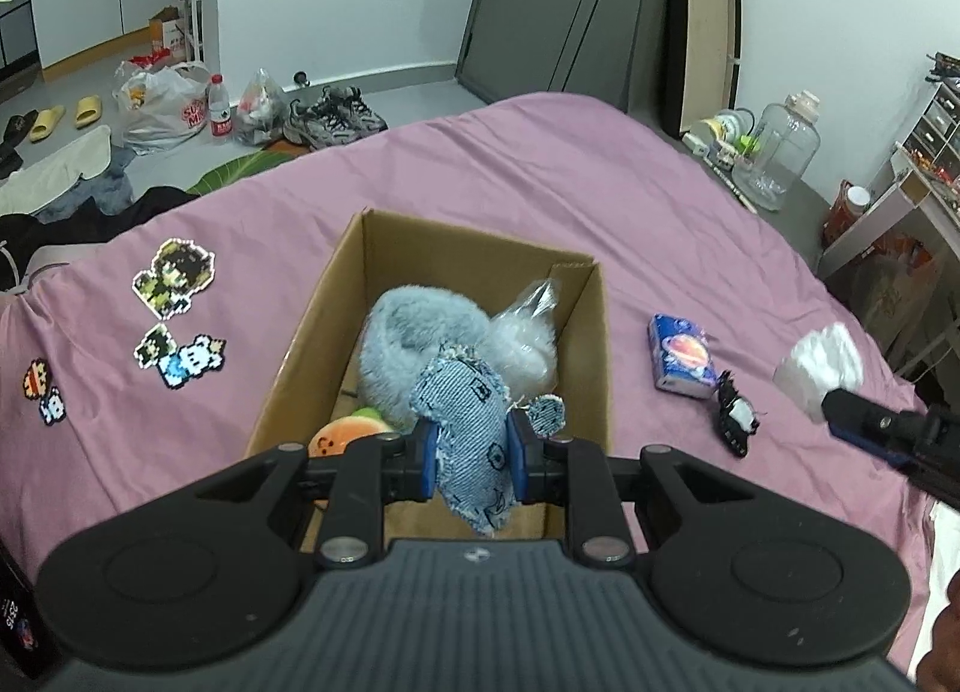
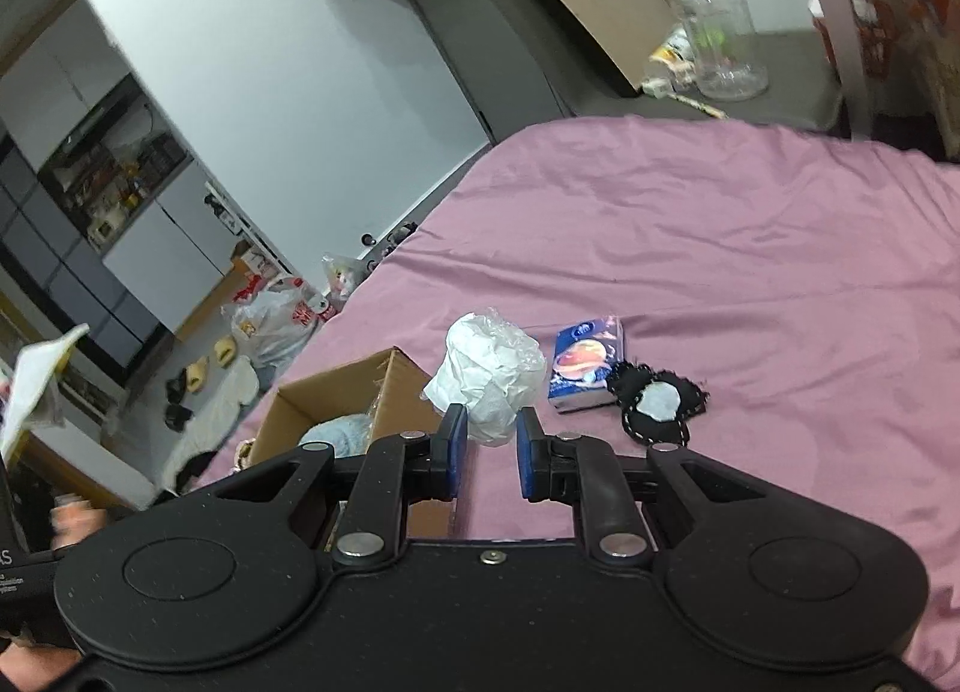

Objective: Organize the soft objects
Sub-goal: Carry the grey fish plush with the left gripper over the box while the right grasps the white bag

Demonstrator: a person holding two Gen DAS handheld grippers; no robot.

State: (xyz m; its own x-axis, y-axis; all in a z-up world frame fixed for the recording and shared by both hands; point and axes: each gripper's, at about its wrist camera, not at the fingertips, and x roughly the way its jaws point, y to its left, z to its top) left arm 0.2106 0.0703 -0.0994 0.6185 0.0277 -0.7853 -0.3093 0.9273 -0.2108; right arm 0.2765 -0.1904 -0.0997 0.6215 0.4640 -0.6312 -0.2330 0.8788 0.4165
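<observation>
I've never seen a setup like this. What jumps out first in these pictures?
Probably the open cardboard box in the middle of the pink bedsheet, already holding a fluffy grey-blue plush. The left gripper is clamped on a frayed denim toy over the box. To the right, the right gripper holds a white wad in clear plastic, above the sheet near a small blue tissue pack.

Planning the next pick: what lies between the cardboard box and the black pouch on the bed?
The blue tissue pack lies between the cardboard box and black pouch, on the pink bedsheet; clearest in the left wrist view.
</observation>
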